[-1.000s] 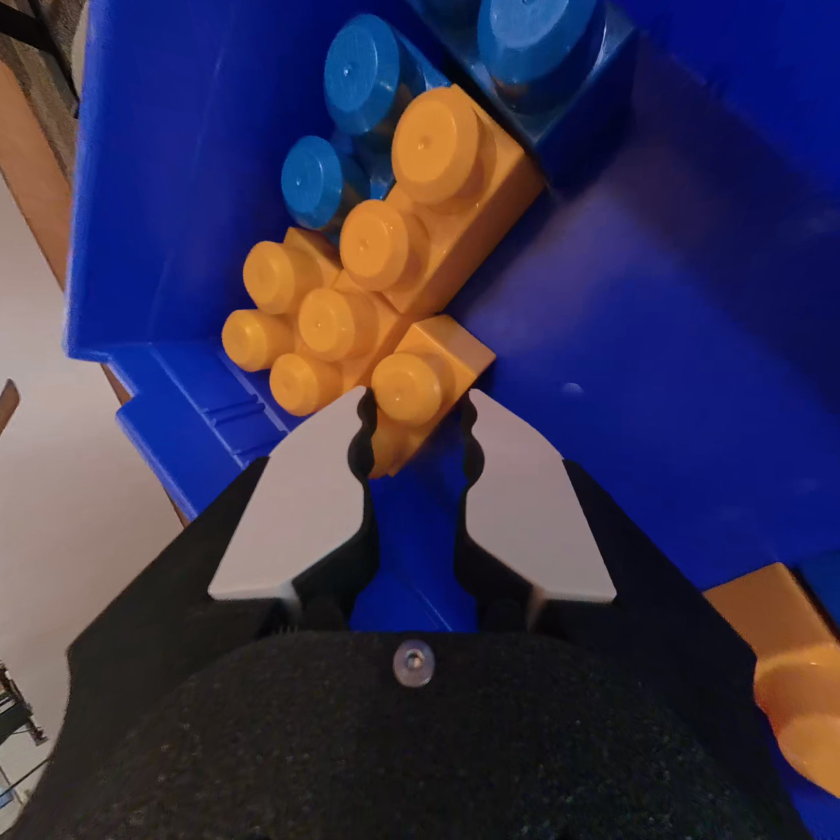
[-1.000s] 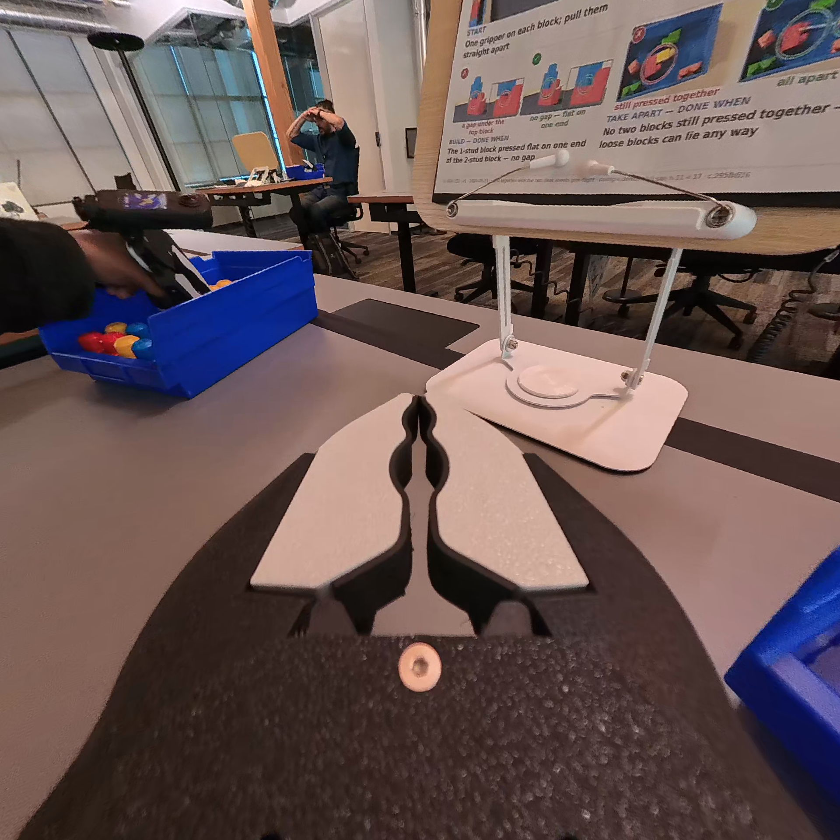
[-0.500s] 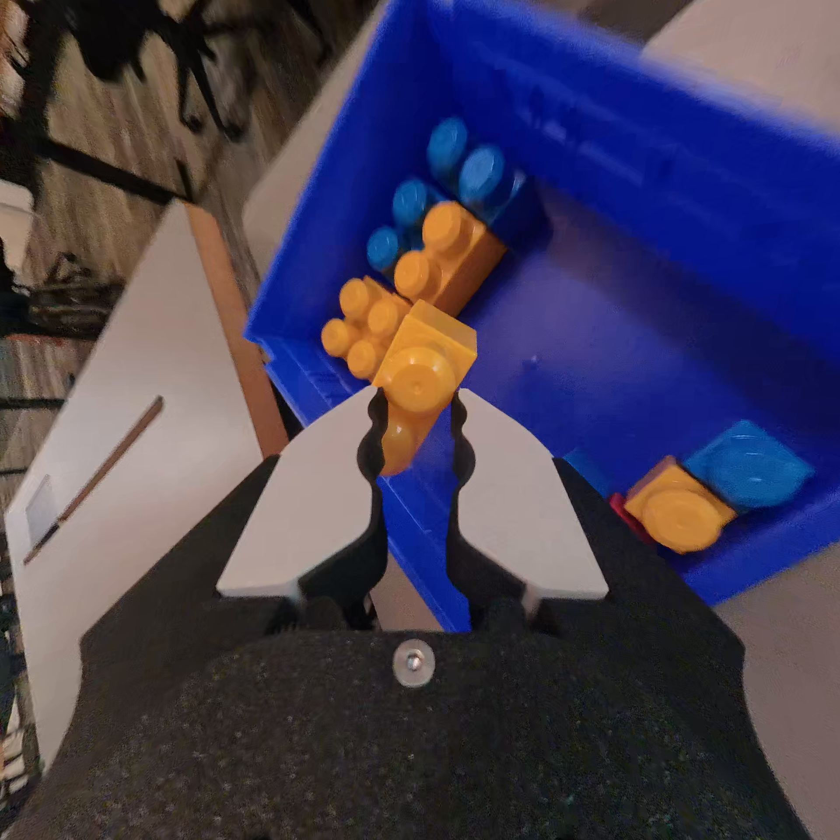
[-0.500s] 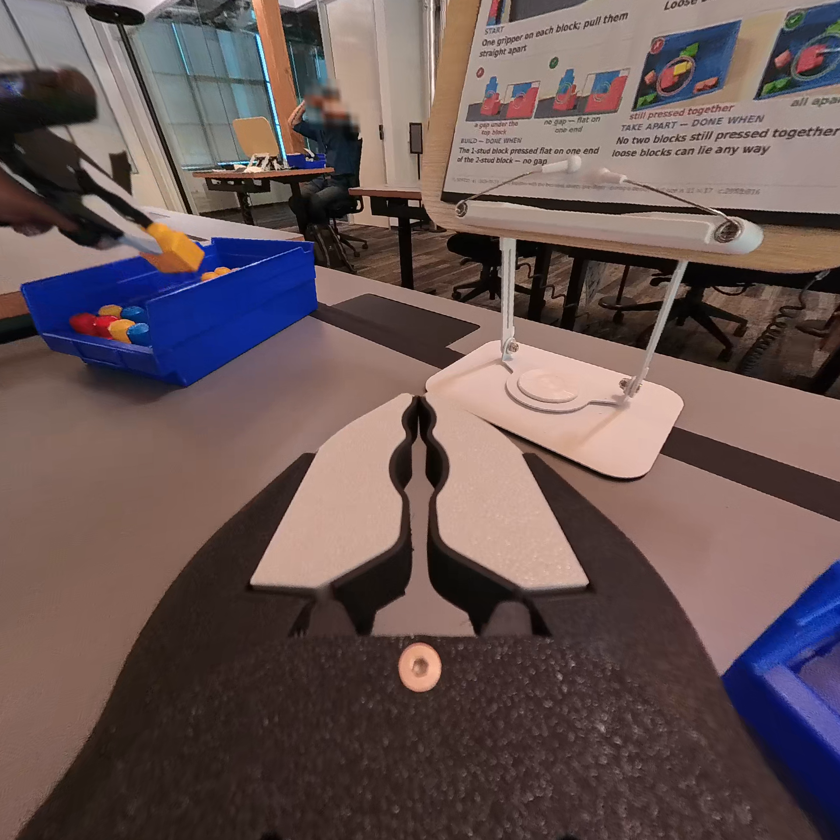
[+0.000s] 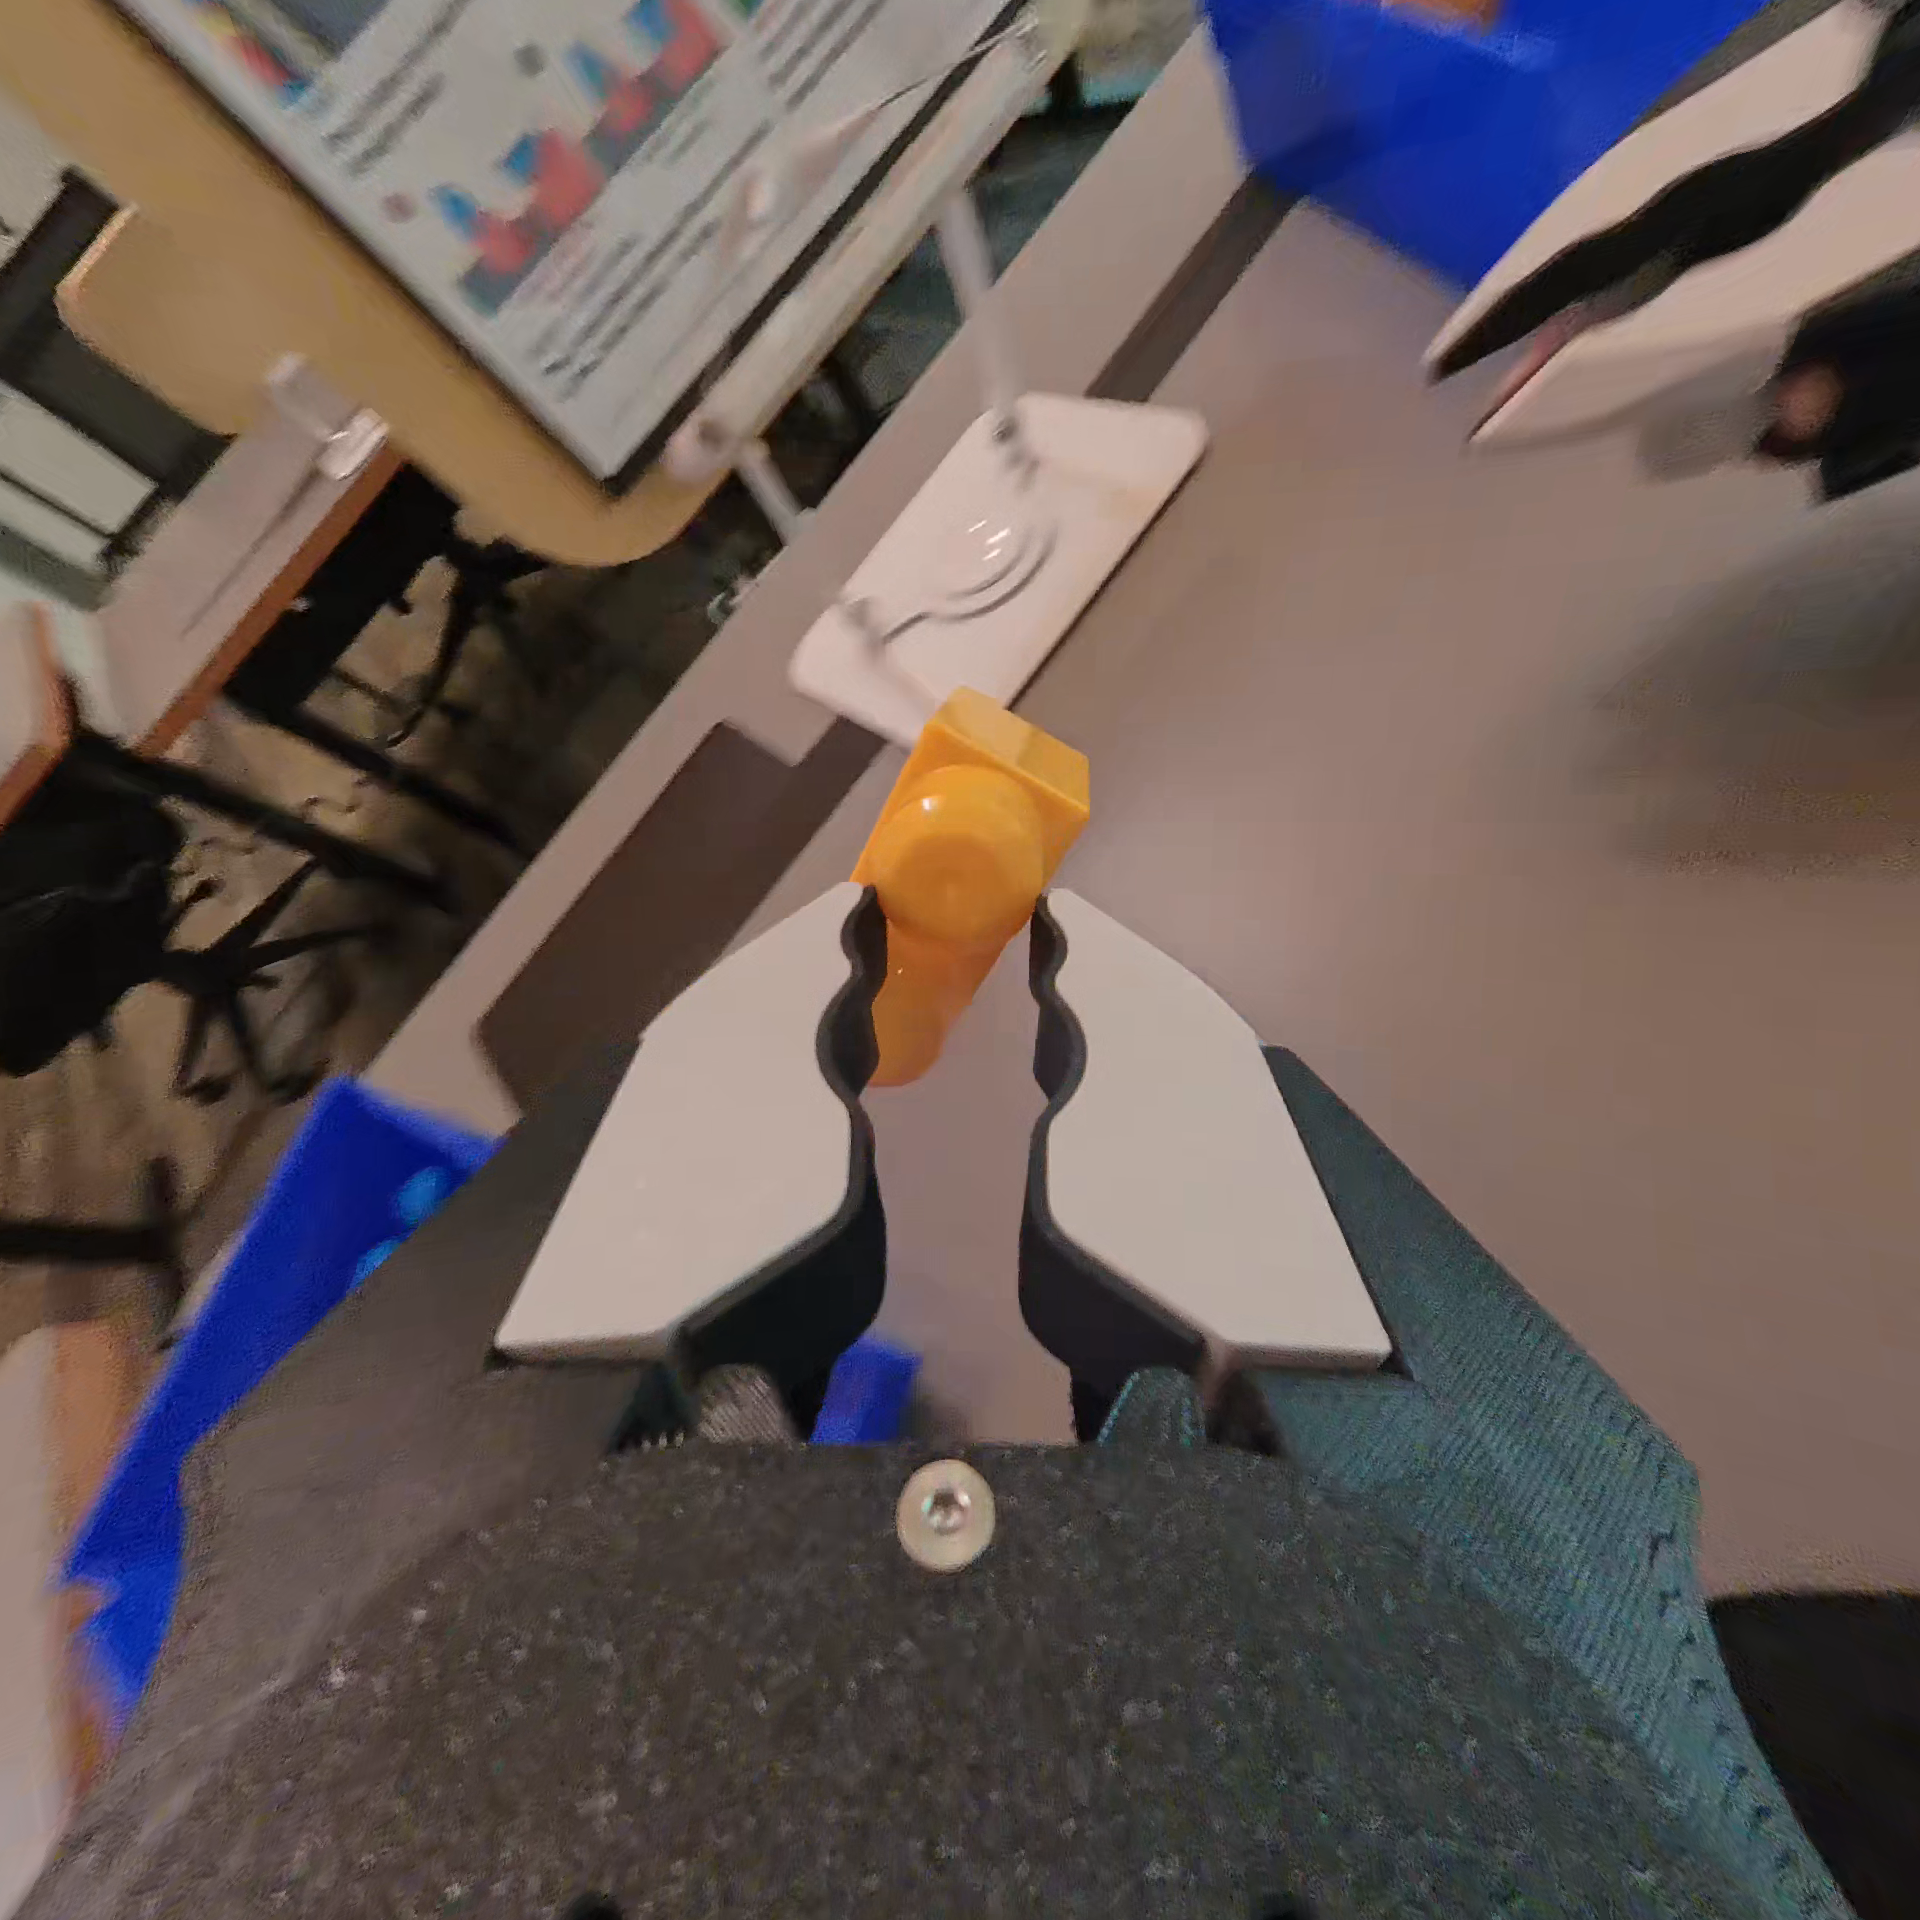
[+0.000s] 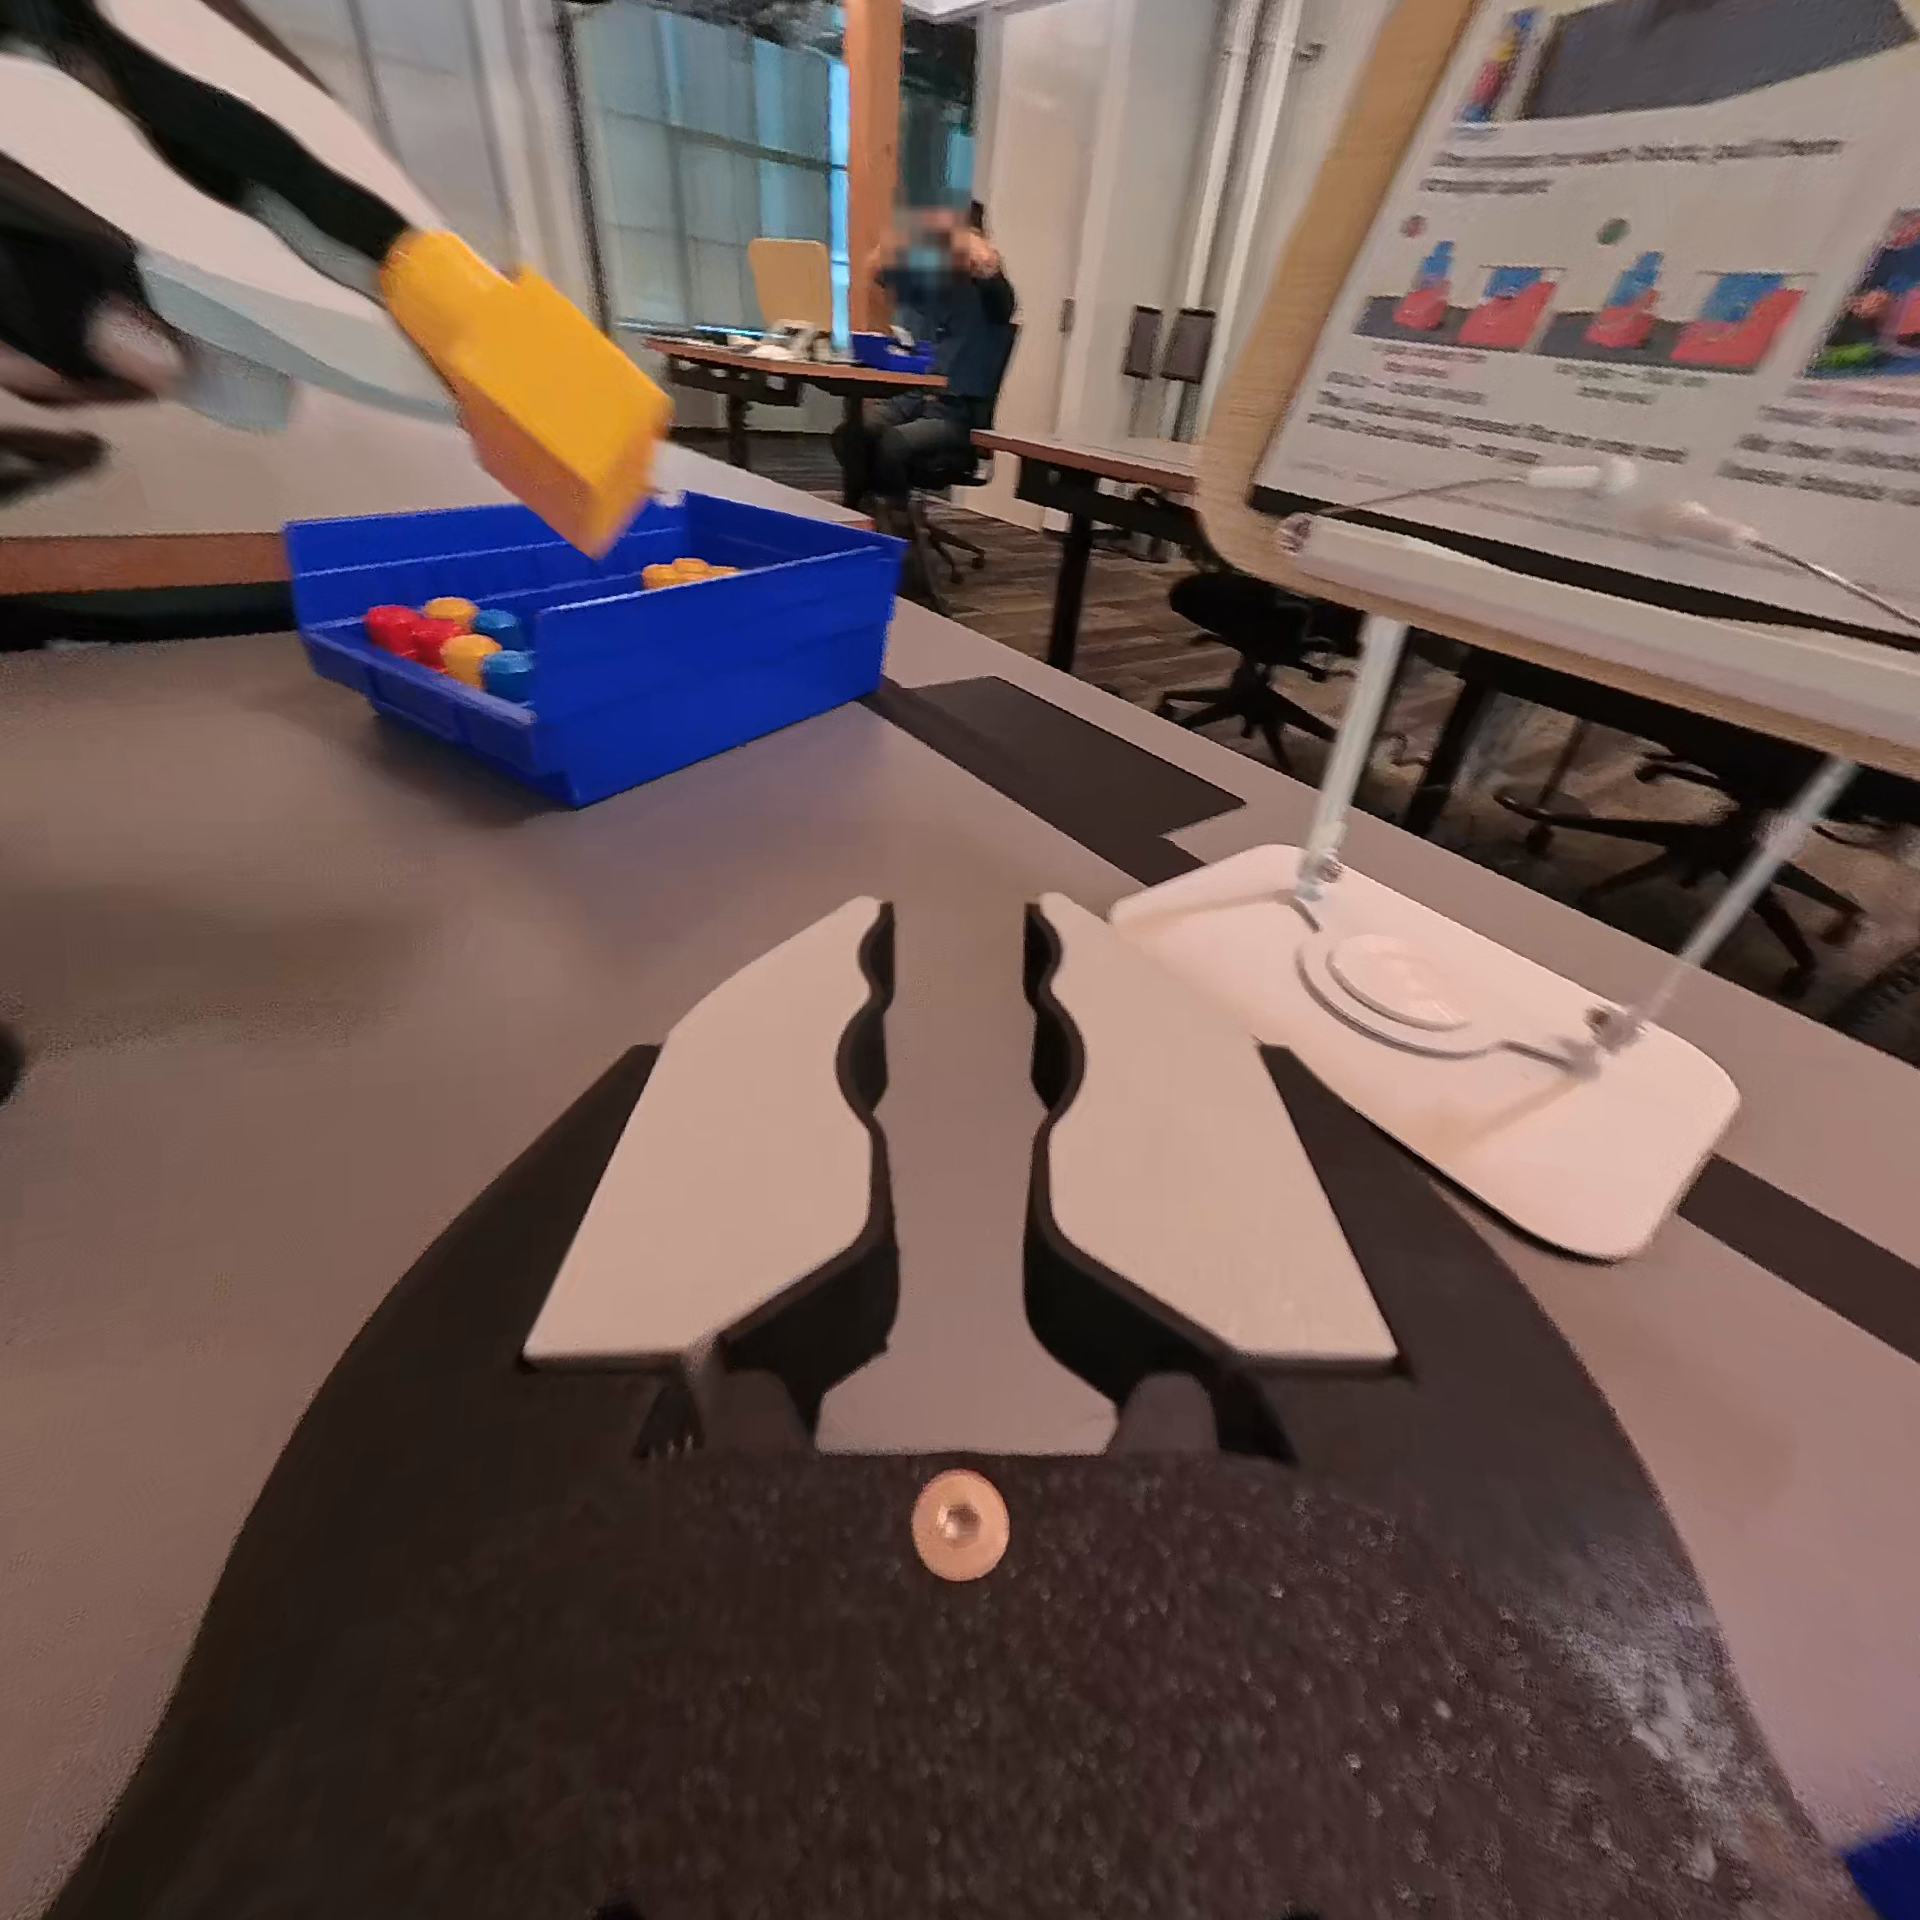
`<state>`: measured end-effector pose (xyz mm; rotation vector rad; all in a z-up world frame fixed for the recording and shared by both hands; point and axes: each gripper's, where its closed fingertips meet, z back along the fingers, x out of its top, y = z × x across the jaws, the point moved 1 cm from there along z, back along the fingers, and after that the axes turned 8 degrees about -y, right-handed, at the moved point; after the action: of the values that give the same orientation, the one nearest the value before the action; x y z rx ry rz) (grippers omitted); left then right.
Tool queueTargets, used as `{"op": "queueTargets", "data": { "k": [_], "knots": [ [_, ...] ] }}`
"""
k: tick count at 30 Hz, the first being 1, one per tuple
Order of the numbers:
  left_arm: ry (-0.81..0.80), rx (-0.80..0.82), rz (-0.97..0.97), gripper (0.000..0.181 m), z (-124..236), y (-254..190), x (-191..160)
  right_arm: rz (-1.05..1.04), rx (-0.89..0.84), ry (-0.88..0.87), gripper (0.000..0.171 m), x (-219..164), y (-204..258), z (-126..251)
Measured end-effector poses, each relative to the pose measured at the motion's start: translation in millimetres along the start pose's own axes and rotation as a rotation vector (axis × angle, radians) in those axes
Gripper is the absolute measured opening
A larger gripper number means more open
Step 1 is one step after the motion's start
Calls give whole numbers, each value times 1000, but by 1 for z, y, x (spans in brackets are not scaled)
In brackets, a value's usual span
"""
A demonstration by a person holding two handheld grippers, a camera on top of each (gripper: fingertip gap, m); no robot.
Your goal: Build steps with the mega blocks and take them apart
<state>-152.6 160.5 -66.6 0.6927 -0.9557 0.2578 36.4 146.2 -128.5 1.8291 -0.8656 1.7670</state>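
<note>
My left gripper is shut on an orange one-stud block and holds it in the air above the grey table. The same block shows at the upper left of the right wrist view, held by the left gripper above the table. My right gripper is open and empty, low over the table; it also shows at the upper right of the left wrist view. A blue bin at the far left of the table holds red, orange and blue blocks.
A white stand base holds a tilted board with a printed sheet at the table's far side. Another blue bin's corner is at the lower right. Desks, chairs and a seated person are beyond the table. There is about 20 cm between the tips of the two grippers.
My left gripper lifted the orange block out of the blue bin and carried it over the table toward the right gripper. My right gripper went from shut to open.
</note>
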Motion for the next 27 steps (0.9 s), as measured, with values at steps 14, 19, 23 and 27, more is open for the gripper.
{"op": "queueTargets", "data": {
  "k": [14,19,23,27],
  "knots": [
    [-91,-413,149,27,-74,-147,-20,230,339,225,43,-44,77,-9],
    [-101,-449,108,27,-73,-155,-24,245,387,275,39,-53,84,-5],
    [-136,-476,102,27,-70,-157,-22,238,416,282,38,-51,86,-2],
    [-236,-519,163,26,-64,-156,-13,175,436,252,37,-42,85,2]
  ]
}}
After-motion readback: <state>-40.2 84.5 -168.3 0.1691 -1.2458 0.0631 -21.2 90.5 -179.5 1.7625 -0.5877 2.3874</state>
